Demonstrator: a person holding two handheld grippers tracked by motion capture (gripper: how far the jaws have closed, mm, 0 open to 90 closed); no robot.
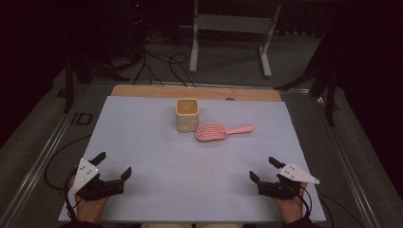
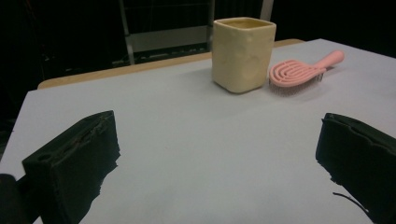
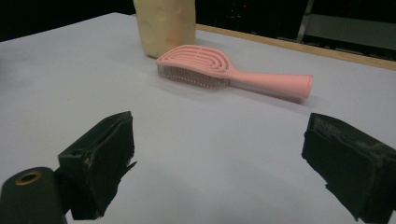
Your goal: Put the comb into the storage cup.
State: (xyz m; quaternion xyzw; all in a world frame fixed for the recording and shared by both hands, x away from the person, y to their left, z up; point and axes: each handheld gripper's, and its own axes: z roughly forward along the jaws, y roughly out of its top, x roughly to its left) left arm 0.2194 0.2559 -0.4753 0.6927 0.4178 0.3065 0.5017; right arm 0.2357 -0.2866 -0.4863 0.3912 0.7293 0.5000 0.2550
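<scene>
The pink brush (image 1: 223, 131) lies flat on the worktop (image 1: 157, 156), just beside the cup (image 1: 187, 114). Its handle points toward the right tongs (image 1: 265, 169), which are nearer. The left tongs (image 1: 113, 165) and the right are both wide apart, holding nothing.

A pink hairbrush (image 1: 217, 131) lies flat on the far middle of the worktop (image 1: 157, 156), bristles down, its oval slotted head to the left and its handle pointing right. Just beside its head, on the far left, a cream square cup (image 1: 187, 114) stands upright, open-topped.
</scene>
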